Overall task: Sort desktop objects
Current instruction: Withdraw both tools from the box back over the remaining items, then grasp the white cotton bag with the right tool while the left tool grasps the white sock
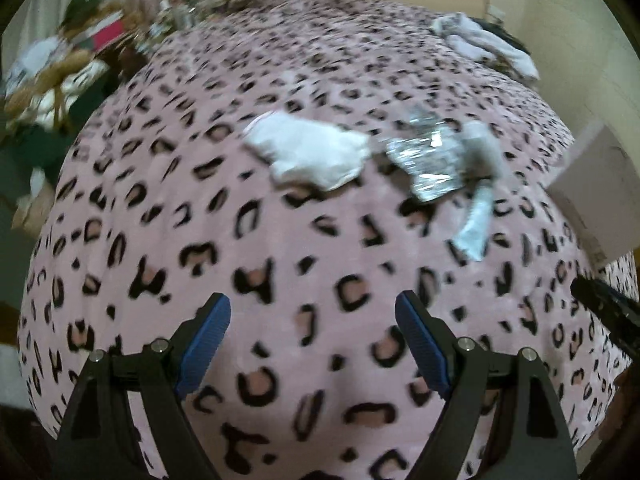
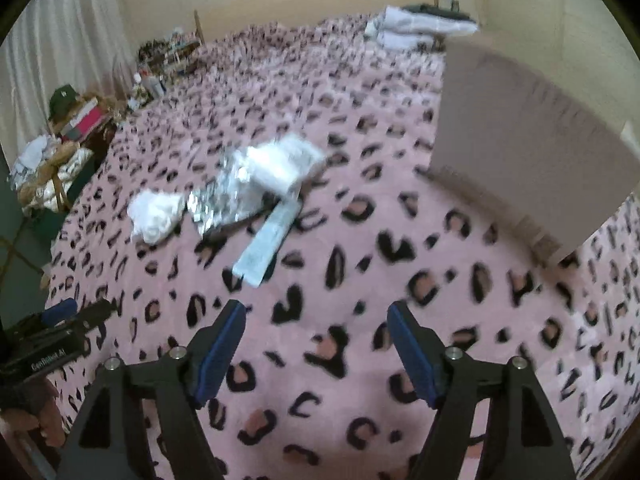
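A small heap of objects lies on a pink leopard-print blanket (image 1: 280, 248). It holds a crumpled white tissue (image 1: 308, 152) (image 2: 156, 210), a silver foil wrapper (image 1: 424, 156) (image 2: 224, 196), a long pale flat packet (image 1: 476, 224) (image 2: 266, 242) and a white box-like packet (image 2: 284, 164). My left gripper (image 1: 312, 320) is open and empty, well short of the heap. My right gripper (image 2: 316, 324) is also open and empty, just below the flat packet. Both views are blurred.
A beige cardboard box (image 2: 524, 136) (image 1: 600, 196) stands on the blanket to the right. Folded white cloth (image 2: 416, 26) (image 1: 484, 40) lies at the far end. Clutter and a dark cap (image 2: 64, 98) crowd the left side. The left gripper's body (image 2: 52, 332) shows at the right view's lower left.
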`<act>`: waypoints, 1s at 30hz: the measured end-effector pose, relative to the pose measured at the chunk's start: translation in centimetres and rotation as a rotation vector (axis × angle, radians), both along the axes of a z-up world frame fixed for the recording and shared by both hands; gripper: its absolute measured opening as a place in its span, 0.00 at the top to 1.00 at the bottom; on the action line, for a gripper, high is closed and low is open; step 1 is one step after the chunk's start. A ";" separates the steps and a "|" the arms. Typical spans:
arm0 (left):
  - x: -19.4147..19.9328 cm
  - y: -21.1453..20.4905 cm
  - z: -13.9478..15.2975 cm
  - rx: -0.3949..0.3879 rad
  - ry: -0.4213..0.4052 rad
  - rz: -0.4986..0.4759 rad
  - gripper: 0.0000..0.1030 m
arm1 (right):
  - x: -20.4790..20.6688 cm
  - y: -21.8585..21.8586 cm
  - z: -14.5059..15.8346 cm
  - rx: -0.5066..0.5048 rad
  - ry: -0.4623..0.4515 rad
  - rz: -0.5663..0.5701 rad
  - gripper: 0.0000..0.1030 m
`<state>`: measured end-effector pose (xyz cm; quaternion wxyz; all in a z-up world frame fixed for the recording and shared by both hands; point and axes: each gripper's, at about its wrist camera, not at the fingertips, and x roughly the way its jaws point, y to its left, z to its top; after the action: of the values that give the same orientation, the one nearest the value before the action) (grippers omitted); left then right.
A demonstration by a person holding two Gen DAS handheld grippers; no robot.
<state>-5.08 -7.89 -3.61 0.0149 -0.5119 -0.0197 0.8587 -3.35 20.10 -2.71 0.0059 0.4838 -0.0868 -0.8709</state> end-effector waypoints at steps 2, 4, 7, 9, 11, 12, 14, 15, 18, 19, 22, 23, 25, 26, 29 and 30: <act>-0.1 -1.0 -0.7 0.001 -0.011 0.018 0.17 | -0.4 -0.9 -1.0 0.015 -0.028 0.017 0.27; -0.1 -1.8 -1.4 -0.002 -0.018 0.033 0.17 | -0.7 -1.5 -1.7 0.035 -0.043 0.032 0.27; -0.4 -2.3 -2.1 0.009 -0.027 0.043 0.17 | -0.4 -0.9 -2.3 0.045 -0.049 0.019 0.27; -0.7 -2.6 -2.6 0.021 -0.034 0.052 0.17 | -0.2 -0.4 -2.6 0.050 -0.053 0.008 0.27; -1.4 -2.7 -2.9 0.038 -0.039 0.059 0.17 | 0.1 0.1 -2.9 0.055 -0.056 -0.003 0.27; -1.9 -2.6 -2.8 0.046 -0.037 0.062 0.17 | 0.2 0.3 -3.1 0.058 -0.058 -0.009 0.27; -3.0 -2.5 -2.6 0.058 -0.031 0.066 0.17 | -0.2 0.7 -3.0 0.045 -0.054 -0.017 0.27; -3.7 -2.3 -2.4 0.059 -0.024 0.066 0.17 | -0.7 0.8 -2.8 0.040 -0.048 -0.017 0.27; -6.0 -2.1 -1.5 0.059 -0.001 0.079 0.08 | -2.8 0.5 -1.6 0.028 -0.018 -0.009 0.27; -6.8 -2.1 -1.1 0.059 0.007 0.086 0.07 | -3.7 0.3 -1.1 0.027 -0.006 -0.004 0.27; -9.6 -2.0 -0.3 0.060 0.020 0.103 0.07 | -6.7 0.0 0.5 0.021 0.023 0.003 0.27; -10.6 -1.9 -0.1 0.062 0.021 0.108 0.07 | -7.8 0.1 1.0 0.013 0.028 -0.005 0.27; -12.3 -1.9 0.0 0.058 0.016 0.118 0.05 | -10.3 0.4 1.8 -0.009 0.036 -0.025 0.27; -13.3 -2.0 -0.1 0.057 0.008 0.124 0.05 | -11.8 0.6 2.1 -0.024 0.029 -0.046 0.27; -15.7 -2.3 -0.8 0.075 -0.029 0.149 0.04 | -15.8 1.5 2.0 -0.103 -0.019 -0.098 0.27; -16.4 -2.5 -1.2 0.081 -0.041 0.164 0.04 | -16.8 1.7 1.8 -0.124 -0.034 -0.116 0.27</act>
<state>-21.52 -10.38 -4.77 -0.0350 -0.5252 -0.0964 0.8448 -20.19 21.79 -0.91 -0.0160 0.4913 -0.1683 -0.8544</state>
